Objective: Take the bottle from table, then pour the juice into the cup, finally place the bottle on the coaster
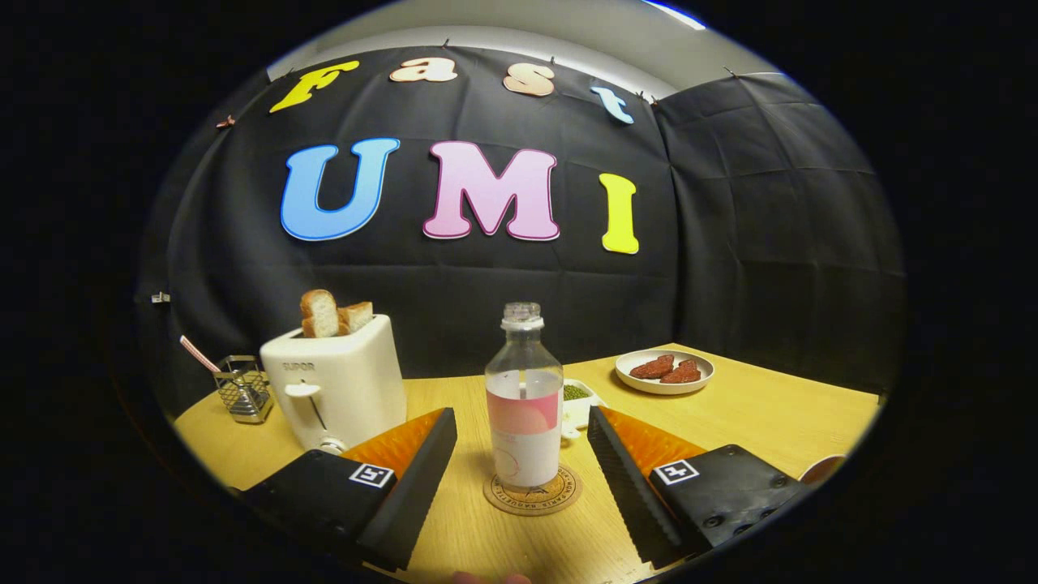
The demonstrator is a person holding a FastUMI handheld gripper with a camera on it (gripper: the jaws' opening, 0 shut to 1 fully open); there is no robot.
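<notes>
Table (pixel 770 414), cup (pixel 823 468) half-hidden, fingers (pixel 523 430) apart

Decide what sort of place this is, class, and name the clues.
Probably a staged breakfast table in a recording booth: a toaster with bread, a plate of food and a bottle on a coaster, between the open gripper fingers, with black cloth behind.

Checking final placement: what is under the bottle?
A round coaster lies under the bottle; its middle is covered. The open gripper has a finger on each side, not touching.
</notes>
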